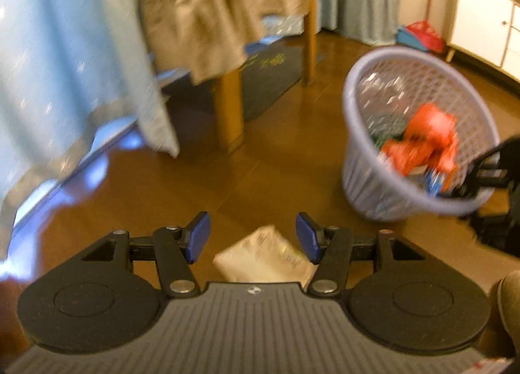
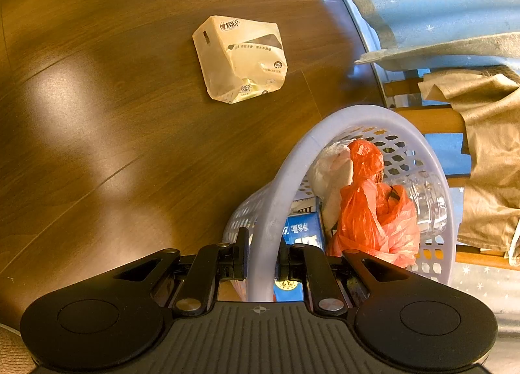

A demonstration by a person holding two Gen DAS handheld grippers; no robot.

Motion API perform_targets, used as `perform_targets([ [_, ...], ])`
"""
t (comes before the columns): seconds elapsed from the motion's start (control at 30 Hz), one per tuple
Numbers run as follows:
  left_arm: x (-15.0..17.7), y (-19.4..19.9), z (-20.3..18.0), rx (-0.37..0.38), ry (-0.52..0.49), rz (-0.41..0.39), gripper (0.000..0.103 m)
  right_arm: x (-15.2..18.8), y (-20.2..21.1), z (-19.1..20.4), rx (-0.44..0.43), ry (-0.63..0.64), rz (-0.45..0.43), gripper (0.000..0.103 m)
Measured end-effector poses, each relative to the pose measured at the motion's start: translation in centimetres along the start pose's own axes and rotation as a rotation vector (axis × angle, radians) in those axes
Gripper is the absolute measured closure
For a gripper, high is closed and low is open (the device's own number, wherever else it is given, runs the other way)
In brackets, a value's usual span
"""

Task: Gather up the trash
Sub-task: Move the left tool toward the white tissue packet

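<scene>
A beige tissue pack (image 1: 265,257) lies on the wooden floor just below and between the blue pads of my left gripper (image 1: 253,237), which is open and apart from it. The same tissue pack (image 2: 240,58) shows flat on the floor in the right wrist view. My right gripper (image 2: 263,253) is shut on the rim of a lavender mesh basket (image 2: 286,172). The basket (image 1: 357,81) holds a red plastic bag (image 2: 373,211), a clear bottle (image 2: 429,201), a blue carton (image 2: 302,231) and white paper. The right gripper (image 1: 481,172) shows at the basket's rim in the left wrist view.
A wooden table (image 1: 230,107) draped with a tan cloth (image 1: 211,10) stands behind, over a dark mat (image 1: 269,75). Blue curtains (image 1: 65,49) hang at left. A white cabinet (image 1: 484,26) and red and blue items (image 1: 422,36) are at the far right.
</scene>
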State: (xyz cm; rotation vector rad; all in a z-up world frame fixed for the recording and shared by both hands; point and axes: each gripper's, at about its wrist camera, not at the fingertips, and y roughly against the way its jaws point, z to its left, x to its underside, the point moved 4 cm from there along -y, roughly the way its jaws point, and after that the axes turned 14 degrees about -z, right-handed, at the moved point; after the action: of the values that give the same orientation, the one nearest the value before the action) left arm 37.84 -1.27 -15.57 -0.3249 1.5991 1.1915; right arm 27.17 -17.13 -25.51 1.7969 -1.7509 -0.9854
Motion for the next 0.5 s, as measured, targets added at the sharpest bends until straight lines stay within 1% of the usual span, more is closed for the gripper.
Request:
perform_targets([
  [0.1, 2.0, 0.3, 0.7, -0.018, 0.026, 0.040, 0.049, 0.0, 0.0, 0.1, -0.001, 0.004, 0.000, 0.093],
  [0.2, 3.6, 0.4, 0.8, -0.027, 0.013, 0.067, 0.049, 0.0, 0.0, 0.1, -0.001, 0.006, 0.000, 0.093],
  [0.37, 5.2, 0.1, 0.3, -0.025, -0.010, 0.098, 0.046, -0.1, -0.1, 0.1, -0.001, 0.008, 0.001, 0.093],
  [0.5, 6.2, -0.3, 0.1, -0.030, -0.007, 0.125, 0.045, -0.1, -0.1, 0.1, -0.001, 0.007, 0.001, 0.093],
])
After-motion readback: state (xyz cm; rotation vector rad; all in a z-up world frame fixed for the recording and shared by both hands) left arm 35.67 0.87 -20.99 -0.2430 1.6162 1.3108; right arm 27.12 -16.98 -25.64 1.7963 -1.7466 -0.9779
